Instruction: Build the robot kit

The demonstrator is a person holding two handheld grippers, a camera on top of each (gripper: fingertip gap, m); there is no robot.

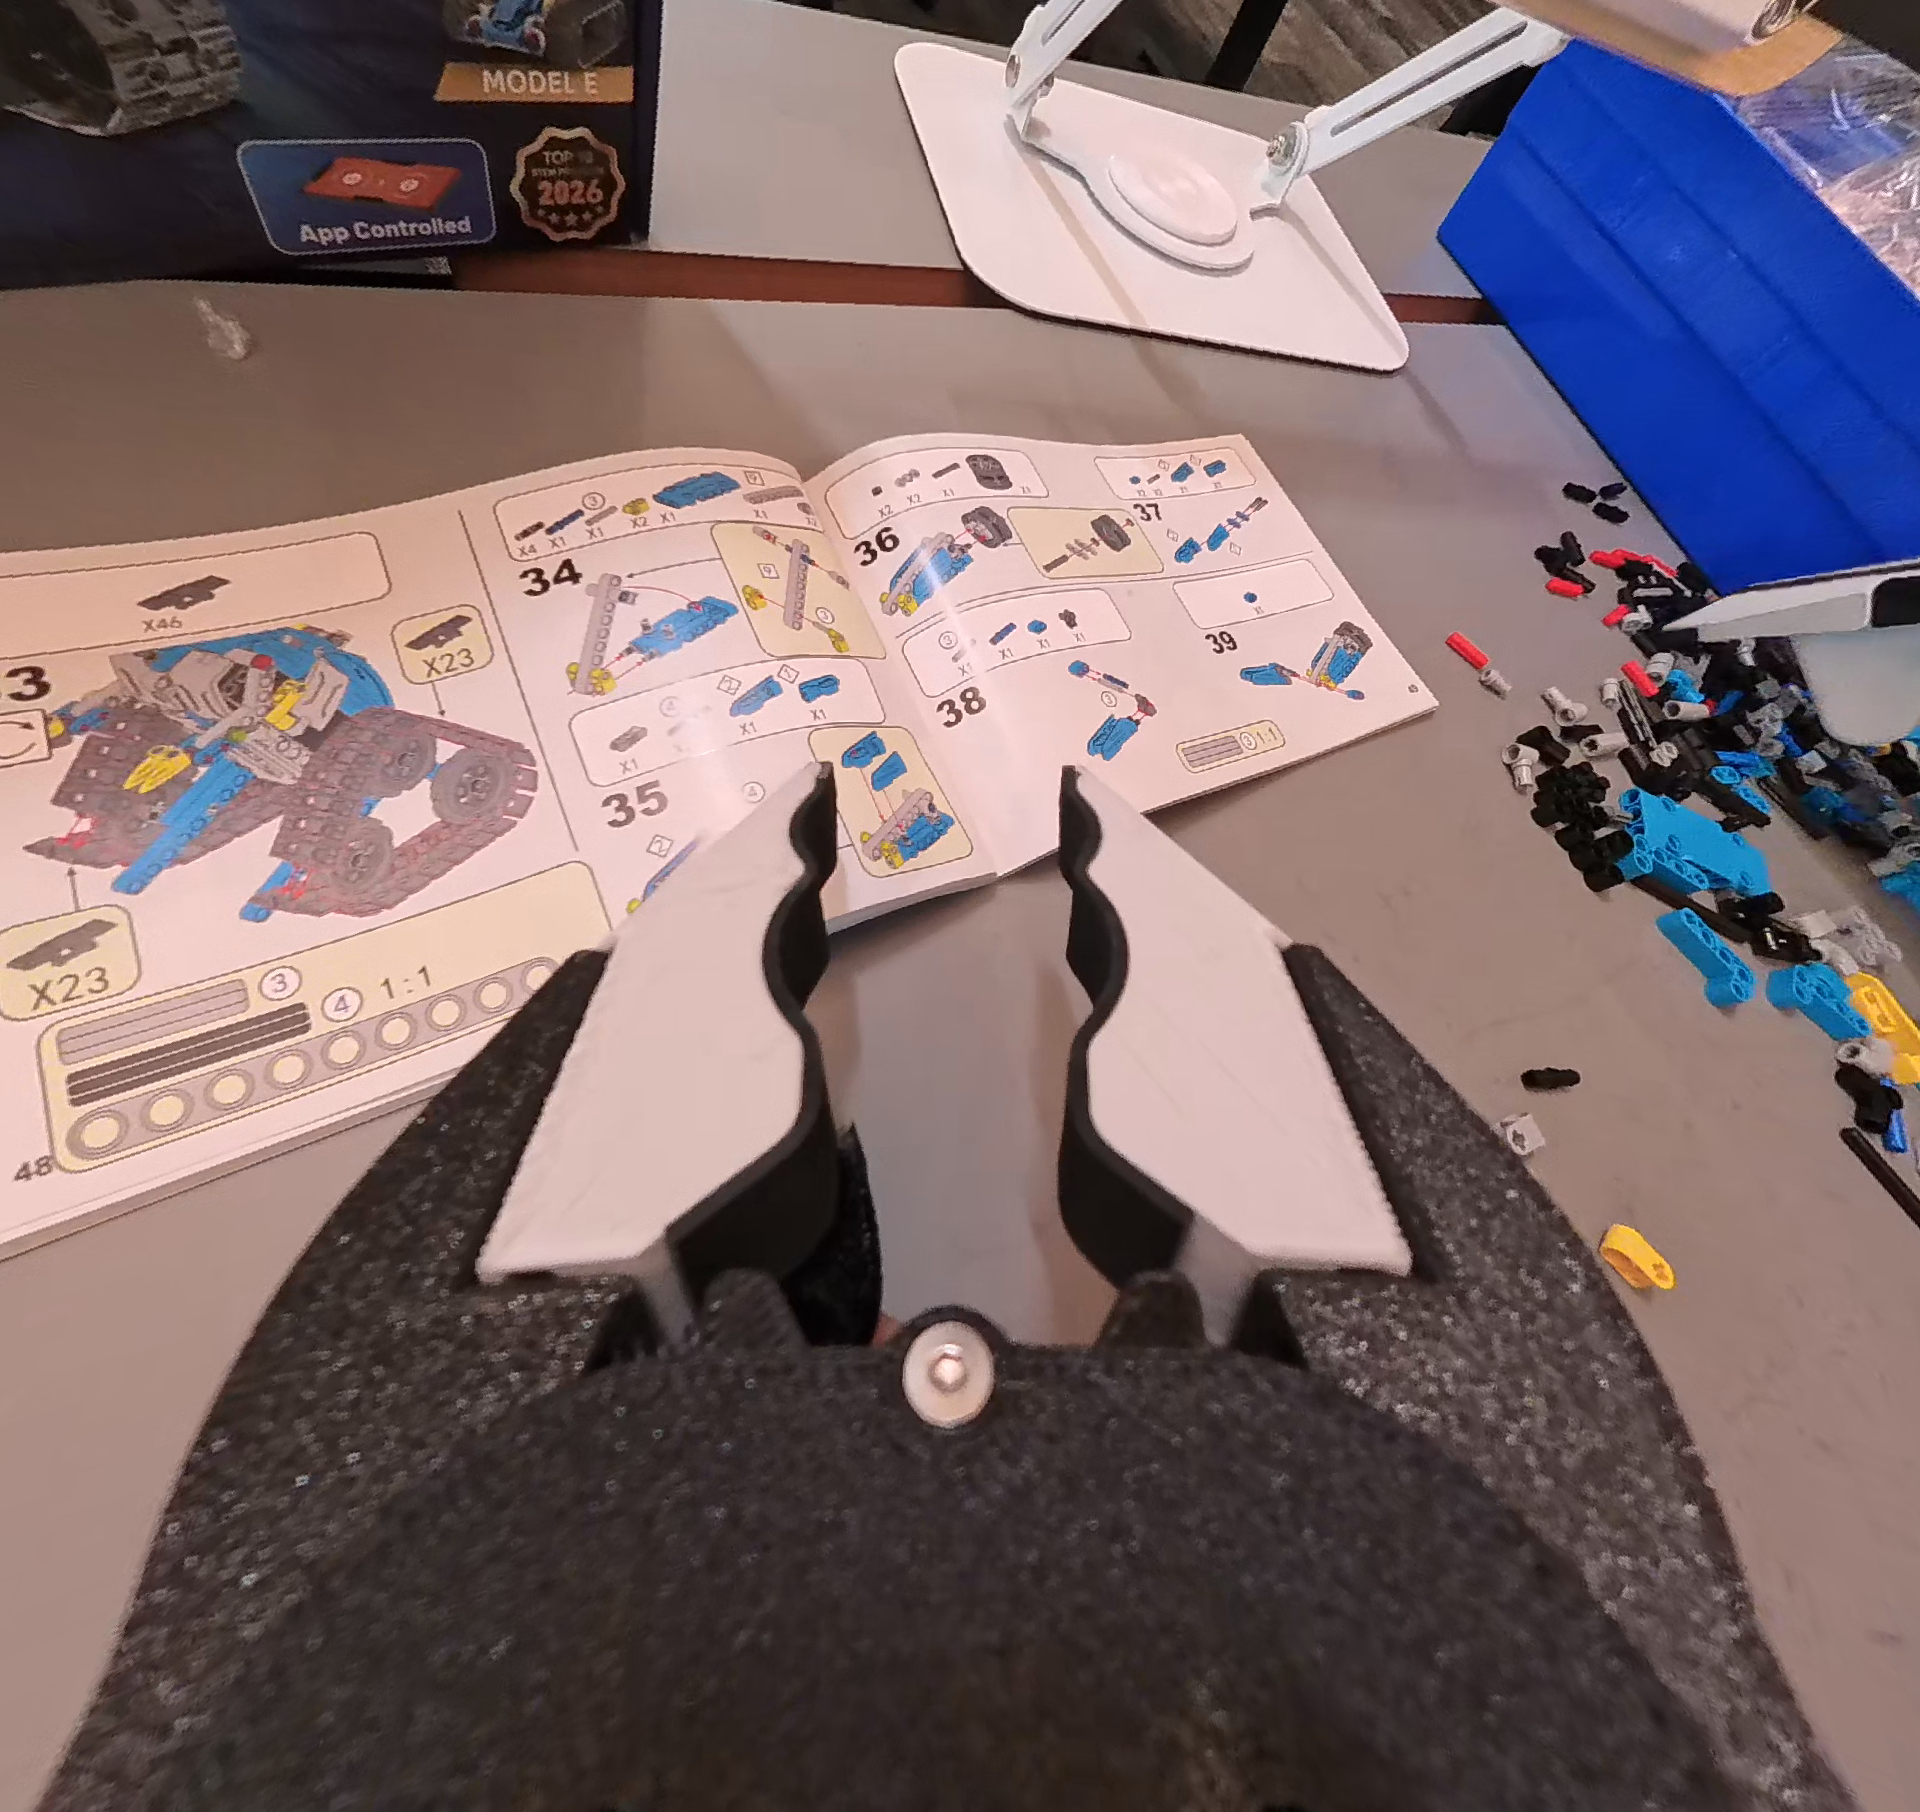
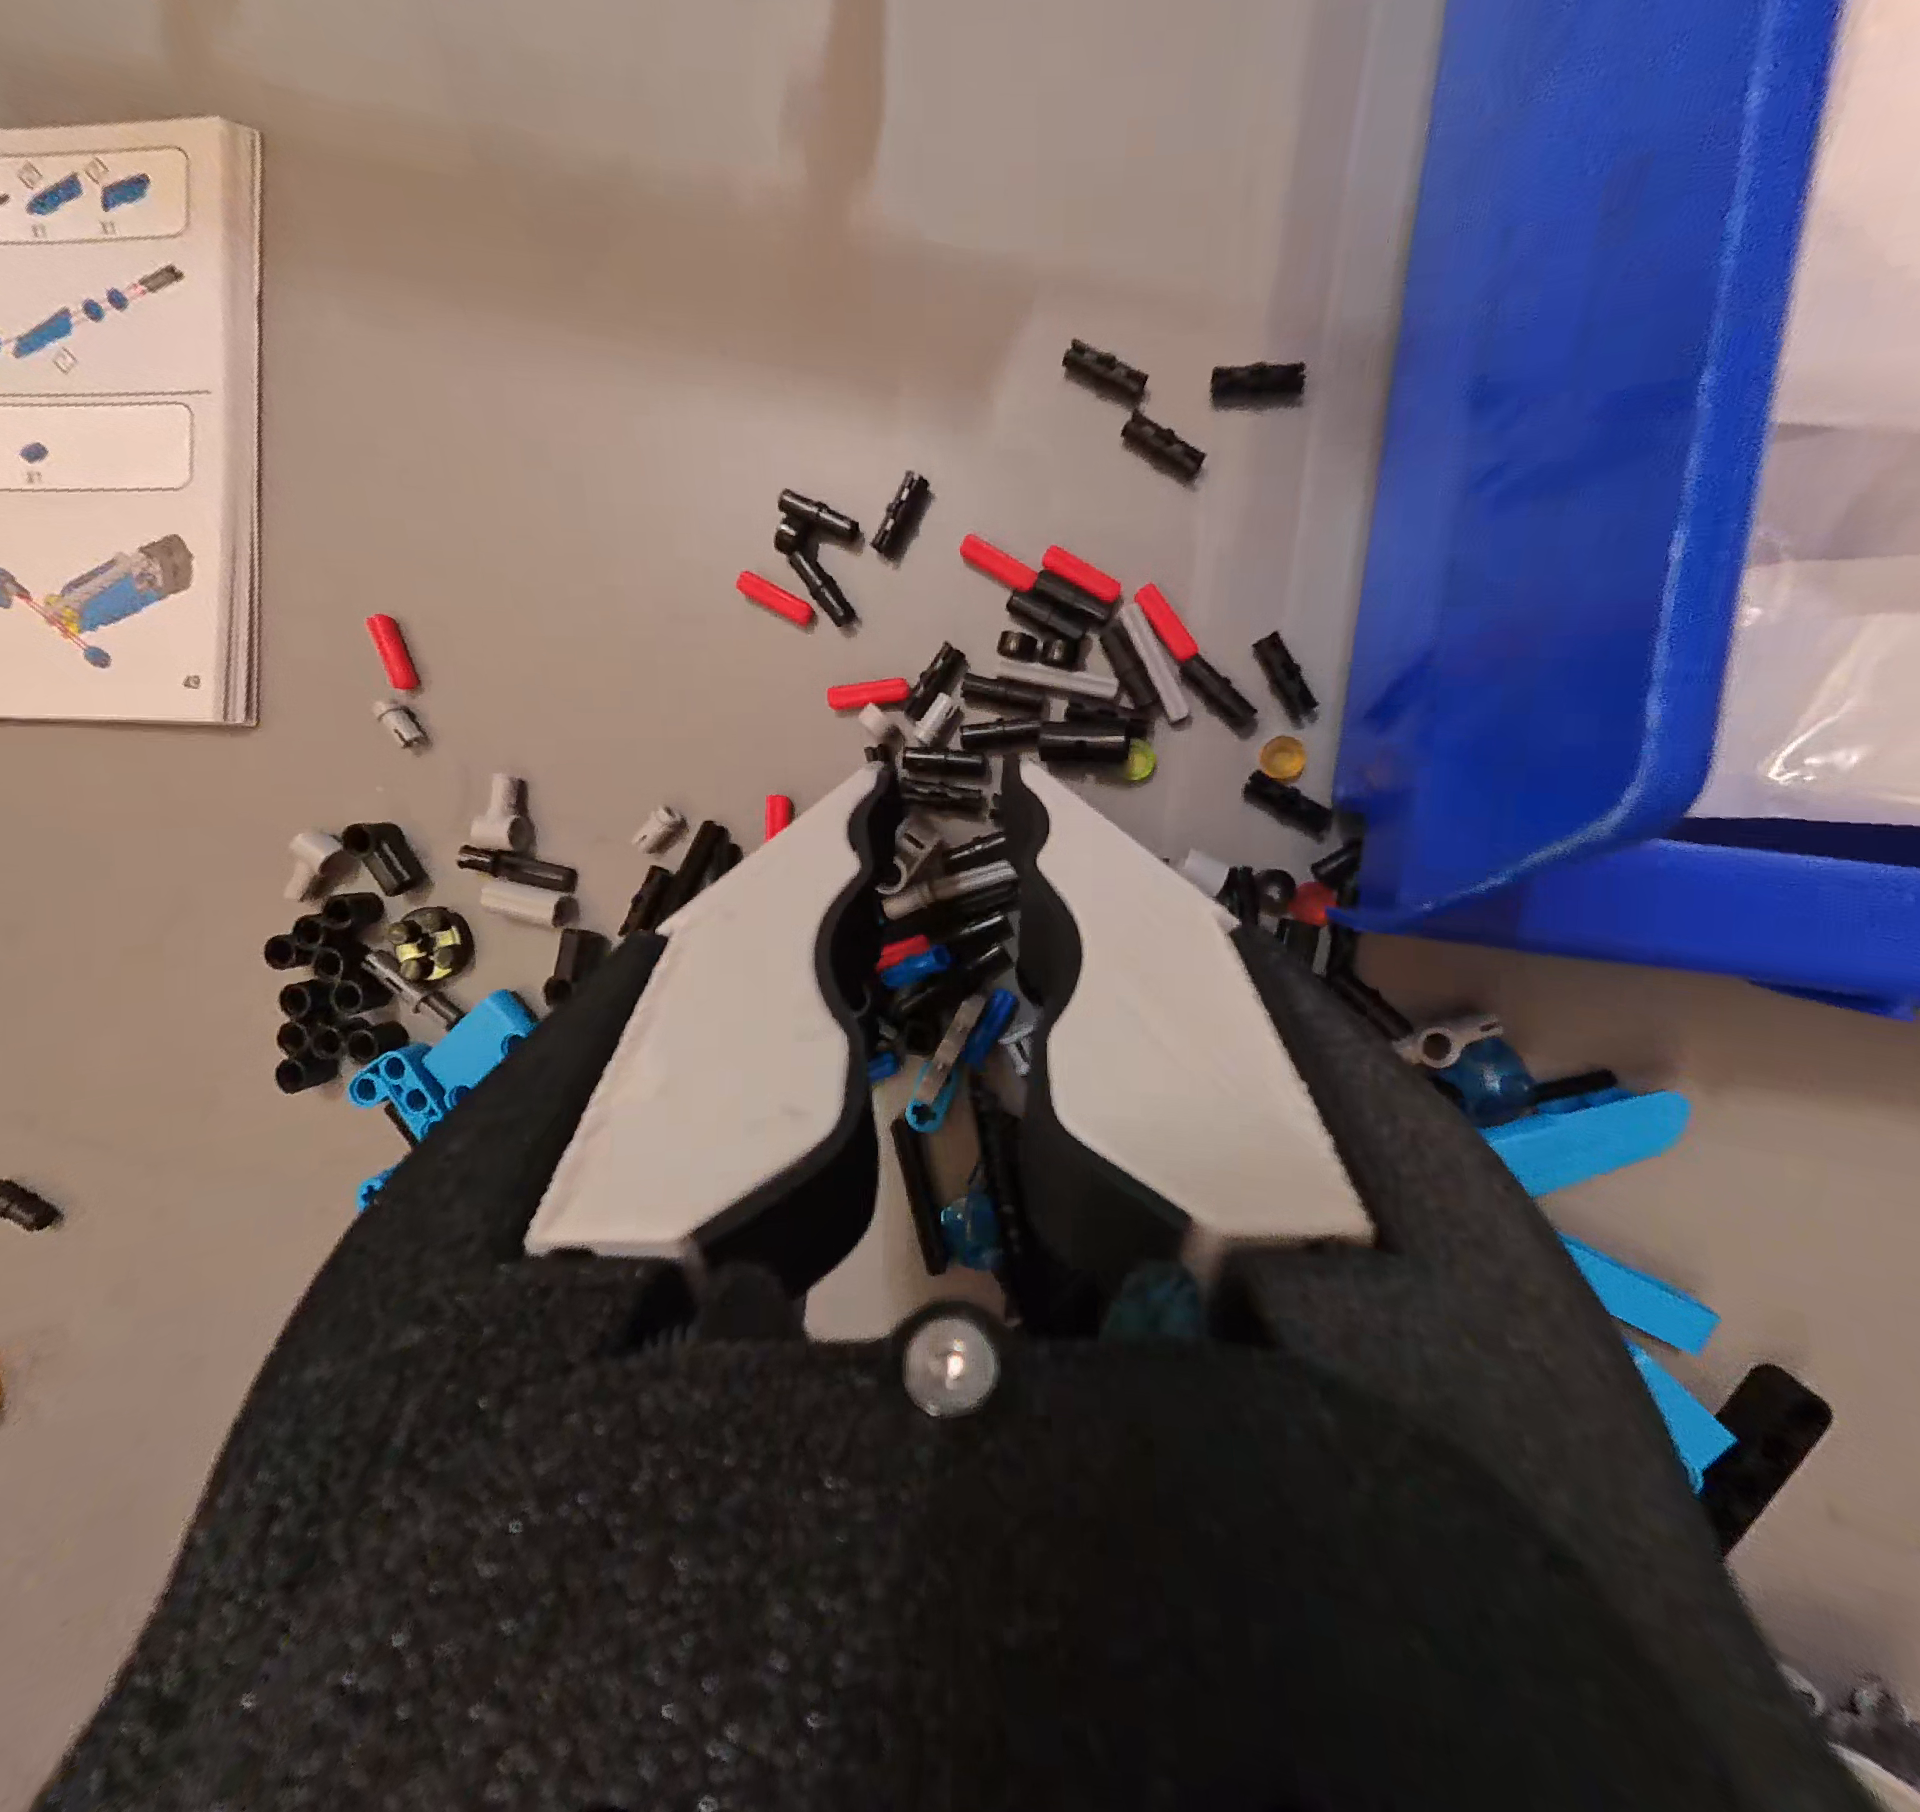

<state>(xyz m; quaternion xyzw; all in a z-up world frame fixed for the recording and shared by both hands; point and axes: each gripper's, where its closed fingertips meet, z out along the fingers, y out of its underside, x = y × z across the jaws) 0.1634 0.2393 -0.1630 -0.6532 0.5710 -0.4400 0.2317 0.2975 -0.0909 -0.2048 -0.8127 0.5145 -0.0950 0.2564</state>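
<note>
Two grippers are in my hands, and I go from left to right. My left gripper point(image 1: 945, 775) hangs above the grey table point(image 1: 312, 380) with its fingers spread wide and nothing between them; its tips sit over the near edge of an open instruction booklet point(image 1: 644, 682), which lies flat ahead and to the left. Beyond it stand a dark printed box point(image 1: 343, 48) and a white stand point(image 1: 1132, 204). To the right, well apart from these fingers, a scatter of small plastic building pieces point(image 1: 1704, 806) lies beside a blue bin point(image 1: 1683, 308).

My right gripper point(image 2: 948, 775) is the nearer one to that scatter: it points straight down into the pile point(image 2: 1049, 682). Its fingers are close together but not pressed shut, with a narrow gap at the tips. A black pin point(image 2: 940, 760) lies crosswise just at that gap; I cannot tell whether the tips touch it. The blue bin point(image 2: 1558, 412) stands just to the right.
</note>
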